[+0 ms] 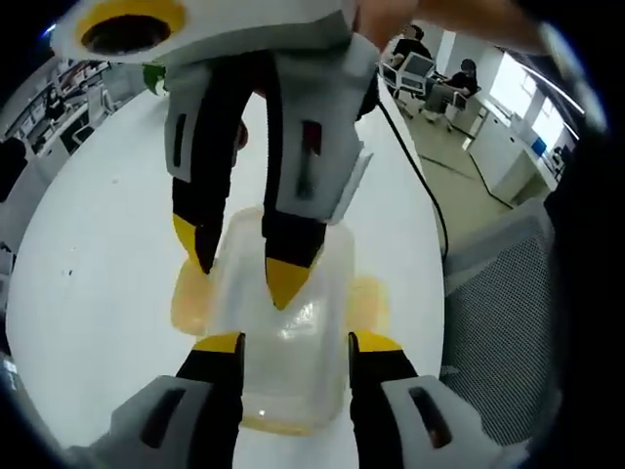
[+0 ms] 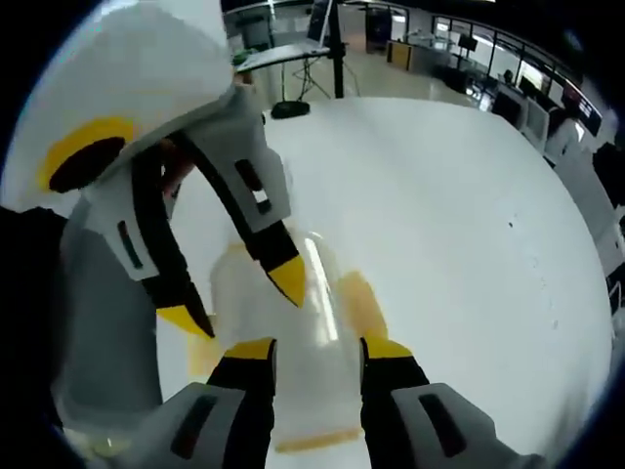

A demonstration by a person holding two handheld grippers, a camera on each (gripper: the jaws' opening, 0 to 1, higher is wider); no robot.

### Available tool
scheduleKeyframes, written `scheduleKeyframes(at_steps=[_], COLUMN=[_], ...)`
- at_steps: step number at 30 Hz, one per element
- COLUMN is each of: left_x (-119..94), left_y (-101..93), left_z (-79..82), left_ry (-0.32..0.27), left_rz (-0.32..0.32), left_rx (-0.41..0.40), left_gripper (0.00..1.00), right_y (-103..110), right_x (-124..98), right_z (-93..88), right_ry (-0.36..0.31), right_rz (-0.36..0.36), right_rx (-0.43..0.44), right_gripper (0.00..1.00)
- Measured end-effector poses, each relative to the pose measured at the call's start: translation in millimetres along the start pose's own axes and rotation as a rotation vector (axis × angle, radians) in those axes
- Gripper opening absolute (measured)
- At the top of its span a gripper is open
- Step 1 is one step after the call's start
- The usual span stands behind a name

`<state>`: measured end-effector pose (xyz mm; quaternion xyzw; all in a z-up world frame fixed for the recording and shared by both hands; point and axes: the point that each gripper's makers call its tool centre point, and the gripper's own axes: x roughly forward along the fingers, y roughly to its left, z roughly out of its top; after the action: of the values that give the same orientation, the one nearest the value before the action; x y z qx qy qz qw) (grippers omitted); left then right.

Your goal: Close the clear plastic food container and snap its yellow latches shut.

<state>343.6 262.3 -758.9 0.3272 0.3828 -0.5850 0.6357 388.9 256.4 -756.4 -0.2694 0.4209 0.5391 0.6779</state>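
Yellow-tipped and spread apart, the left gripper (image 1: 293, 342) and right gripper (image 2: 317, 349) straddle the clear container (image 1: 283, 322) on the white table (image 1: 88, 274), grasping nothing, apparently bracing its lid while the yellow latches (image 1: 369, 303) await snapping.

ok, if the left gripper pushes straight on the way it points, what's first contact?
Most likely the clear container: it lies right between and ahead of the left gripper. The right gripper is on it just beyond. Depth is unclear.

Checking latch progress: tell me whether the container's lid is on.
On: the lid sits flat over the clear container, yellow latches flanking it; whether they're snapped, cannot tell.
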Motion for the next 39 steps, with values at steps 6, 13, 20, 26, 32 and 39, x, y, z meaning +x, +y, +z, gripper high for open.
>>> scheduleKeyframes(at_steps=[6,13,20,26,32,39], left_x=[1,2,3,5,8,8], left_y=[0.2,-1.7,-0.6,-3.1,-11.5,-8.5], left_z=[-0.7,-3.4,-2.8,-1.9,-6.3,-5.5], left_ry=[0.016,0.034,0.035,0.049,0.106,0.104], left_rz=[0.019,0.043,0.069,0.083,0.091,0.121], left_rx=[0.012,0.070,0.059,0.049,0.098,0.057], left_gripper=[0.47,0.48,0.48,0.51,0.59,0.58], right_y=[-4,-3,-4,-5,-1,0], right_x=[2,10,11,11,17,23], right_z=[2.0,-0.9,-4.3,-1.3,7.9,3.5], right_ry=[-0.003,0.035,0.089,0.116,0.111,0.161], right_rz=[0.001,0.048,0.094,0.130,0.190,0.201], right_rx=[0.016,-0.001,-0.030,-0.047,-0.042,-0.069], right_gripper=[0.35,0.41,0.40,0.39,0.37,0.39])
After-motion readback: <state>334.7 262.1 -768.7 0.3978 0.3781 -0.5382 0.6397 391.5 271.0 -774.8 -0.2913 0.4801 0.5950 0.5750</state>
